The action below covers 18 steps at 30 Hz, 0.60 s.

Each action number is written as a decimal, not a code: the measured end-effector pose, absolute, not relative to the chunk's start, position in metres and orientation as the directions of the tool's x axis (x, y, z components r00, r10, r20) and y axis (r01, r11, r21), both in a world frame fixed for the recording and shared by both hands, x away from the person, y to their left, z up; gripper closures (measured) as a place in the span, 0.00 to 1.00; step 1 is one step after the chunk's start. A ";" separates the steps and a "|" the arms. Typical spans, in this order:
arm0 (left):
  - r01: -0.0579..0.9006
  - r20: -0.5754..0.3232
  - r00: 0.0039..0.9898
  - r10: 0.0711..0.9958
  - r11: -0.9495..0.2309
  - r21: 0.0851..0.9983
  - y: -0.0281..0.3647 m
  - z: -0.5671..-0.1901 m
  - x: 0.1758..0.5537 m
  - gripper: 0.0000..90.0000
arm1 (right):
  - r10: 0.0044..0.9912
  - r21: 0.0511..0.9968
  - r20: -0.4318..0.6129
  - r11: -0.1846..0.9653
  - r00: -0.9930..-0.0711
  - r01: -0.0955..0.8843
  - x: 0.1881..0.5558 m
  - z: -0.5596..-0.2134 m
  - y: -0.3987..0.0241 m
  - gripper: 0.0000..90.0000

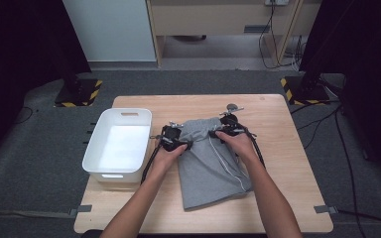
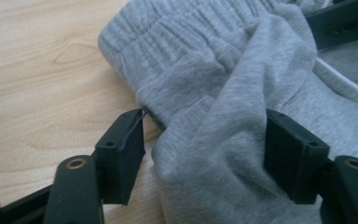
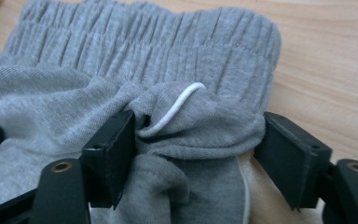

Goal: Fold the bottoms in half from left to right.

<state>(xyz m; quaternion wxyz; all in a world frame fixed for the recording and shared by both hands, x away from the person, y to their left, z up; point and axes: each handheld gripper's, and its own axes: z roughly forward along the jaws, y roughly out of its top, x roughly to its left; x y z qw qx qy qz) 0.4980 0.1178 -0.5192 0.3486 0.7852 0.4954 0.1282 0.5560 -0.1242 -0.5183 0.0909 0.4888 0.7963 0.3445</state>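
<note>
Wooden table point(image 1: 278, 148) on grey carpet, with a white bin point(image 1: 119, 144) at its left edge. High view: grey shorts point(image 1: 211, 168) lie folded mid-table, waistband at the far end. Left gripper point(image 1: 174, 140) sits at the waistband's left corner, right gripper point(image 1: 226, 128) at its right corner, a hand on each

Left gripper view: jaws stand partly open, a raised fold of shorts point(image 2: 223, 140) between them. The right pad meets the cloth; the left pad stands just clear, so no firm grip. Elastic waistband point(image 2: 177, 32) lies just ahead of the jaws

Right gripper view: jaws partly open around a bunched fold point(image 3: 200, 126) carrying the white drawcord point(image 3: 177, 109). Cloth touches both pads loosely; firm clamping cannot be confirmed

Handling, judged: soft, light, limp jersey; it will sag and unfold if held at one point. Grip through all layers at the thick waistband corners; thin single folds may slip out
</note>
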 end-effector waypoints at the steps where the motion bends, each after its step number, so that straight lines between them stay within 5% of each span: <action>1: 0.692 -0.149 0.477 0.866 -0.266 0.671 0.118 -0.521 0.499 0.40 | 0.838 0.638 0.195 0.287 -0.509 0.715 0.556 -0.519 -0.124 0.38; 9: 0.671 -0.130 0.490 0.862 -0.278 0.687 0.118 -0.525 0.502 0.57 | 0.818 0.631 0.184 0.328 -0.545 0.704 0.552 -0.518 -0.126 0.64; 18: 0.641 -0.087 0.526 0.846 -0.327 0.694 0.104 -0.526 0.506 0.68 | 0.825 0.619 0.168 0.337 -0.539 0.709 0.526 -0.516 -0.142 0.70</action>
